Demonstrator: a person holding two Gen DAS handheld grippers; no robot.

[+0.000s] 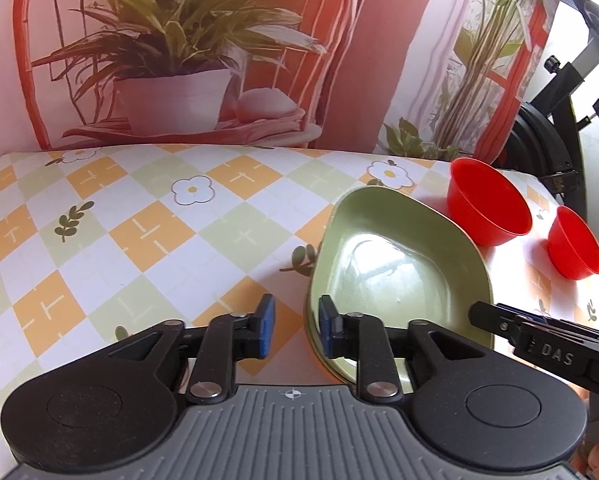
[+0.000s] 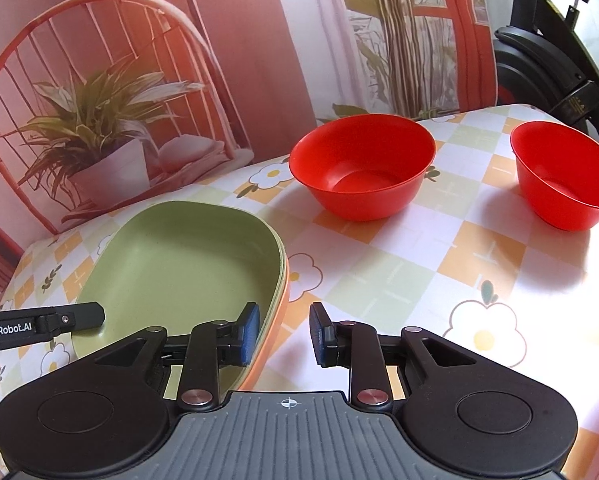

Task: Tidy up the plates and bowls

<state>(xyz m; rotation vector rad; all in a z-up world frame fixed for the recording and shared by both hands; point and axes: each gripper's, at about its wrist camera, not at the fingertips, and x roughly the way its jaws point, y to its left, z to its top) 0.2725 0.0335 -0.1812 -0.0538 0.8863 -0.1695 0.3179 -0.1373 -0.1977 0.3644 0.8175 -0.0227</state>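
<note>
A green deep plate (image 1: pixel 395 264) (image 2: pixel 171 264) lies on the checkered tablecloth, stacked on another green plate and an orange one whose edge (image 2: pixel 275 320) shows below. My left gripper (image 1: pixel 296 316) is open astride the stack's left rim, one finger outside and one inside. On the opposite side, my right gripper (image 2: pixel 284 320) is open astride the right rim. Each gripper shows in the other's view: right gripper (image 1: pixel 499 320), left gripper (image 2: pixel 79 316). Two red bowls stand apart beyond the plates, one larger (image 2: pixel 363 168) (image 1: pixel 487 204) and one farther right (image 2: pixel 563 180) (image 1: pixel 573 244).
The table (image 1: pixel 159 232) ends against a backdrop printed with a potted plant and a red chair (image 1: pixel 171 80). A black exercise machine (image 2: pixel 547 56) stands past the table's far right corner. The tablecloth's left half (image 1: pixel 99 240) holds no dishes.
</note>
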